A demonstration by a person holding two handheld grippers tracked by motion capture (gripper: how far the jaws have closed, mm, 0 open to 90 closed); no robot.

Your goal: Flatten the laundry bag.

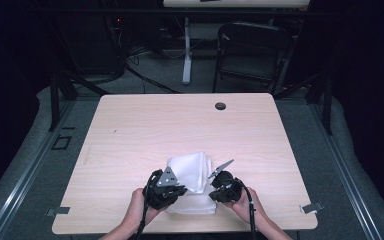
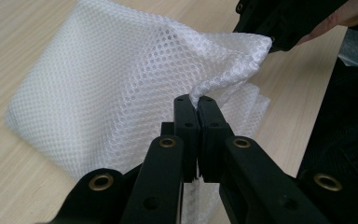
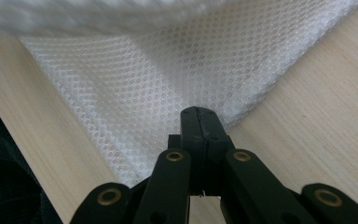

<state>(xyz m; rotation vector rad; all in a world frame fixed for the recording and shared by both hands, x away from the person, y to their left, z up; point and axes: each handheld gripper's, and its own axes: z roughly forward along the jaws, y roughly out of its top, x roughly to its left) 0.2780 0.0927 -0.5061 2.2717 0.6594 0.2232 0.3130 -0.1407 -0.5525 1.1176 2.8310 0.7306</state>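
Black grippers (image 1: 180, 189), brass rivets, trailing cables

A white mesh cloth (image 1: 192, 180), folded, lies near the table's front edge, one corner lifted.

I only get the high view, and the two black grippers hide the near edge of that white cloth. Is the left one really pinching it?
Observer: Yes. In the left gripper view the left gripper is shut on a raised fold of the white mesh cloth.
Operator: What about the other one?
Observer: The right gripper has its jaws together at the cloth's edge; whether cloth is caught between them I cannot tell.
Operator: Is the cloth plain, like a towel?
Observer: No, up close it is netting full of tiny holes, lying on the wooden table.
Operator: Is it all flat?
Observer: No. The part at the left gripper is pulled up off the layers below.
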